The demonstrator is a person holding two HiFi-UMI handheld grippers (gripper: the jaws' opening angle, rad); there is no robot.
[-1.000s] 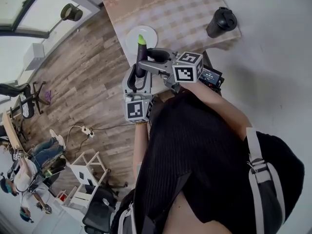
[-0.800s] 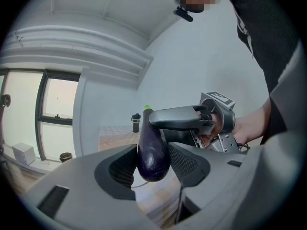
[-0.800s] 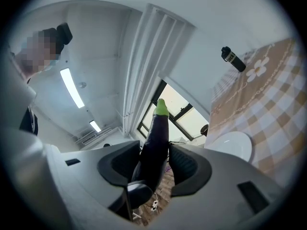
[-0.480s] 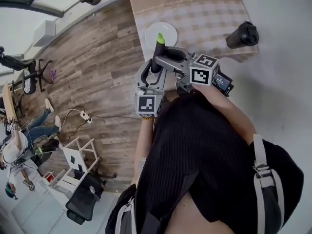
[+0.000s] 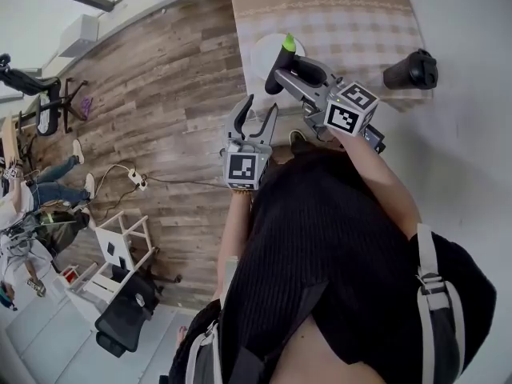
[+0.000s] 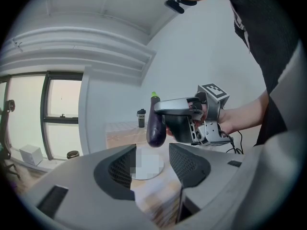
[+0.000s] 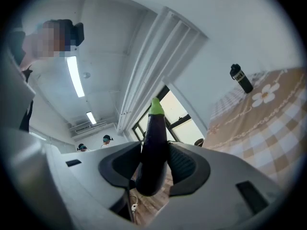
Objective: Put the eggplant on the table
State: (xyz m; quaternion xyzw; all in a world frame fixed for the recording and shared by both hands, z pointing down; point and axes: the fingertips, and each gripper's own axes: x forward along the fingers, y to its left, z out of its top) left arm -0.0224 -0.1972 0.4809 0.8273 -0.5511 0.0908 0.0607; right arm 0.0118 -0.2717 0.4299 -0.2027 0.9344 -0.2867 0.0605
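Observation:
A dark purple eggplant (image 5: pixel 286 48) with a green tip stands upright between the jaws of my right gripper (image 5: pixel 278 72), above the edge of the table (image 5: pixel 344 18) with its checked cloth. These jaws have just been closing, and their pads press on the eggplant (image 7: pixel 153 147) from both sides. My left gripper (image 5: pixel 258 109) stands open and empty just left of it, over the wooden floor. In the left gripper view the eggplant (image 6: pixel 157 121) hangs in the right gripper (image 6: pixel 184 114), beyond my open left gripper (image 6: pixel 151 164).
A white plate (image 5: pixel 262 54) lies on the table's near left part, under the eggplant. A black bottle (image 5: pixel 410 69) stands at the table's right edge by the wall. Chairs, a cable and people are far off to the left on the floor.
Both grippers were on the eggplant before. Now the left gripper is open and apart from it, and the right gripper has carried the eggplant up and right, toward the table.

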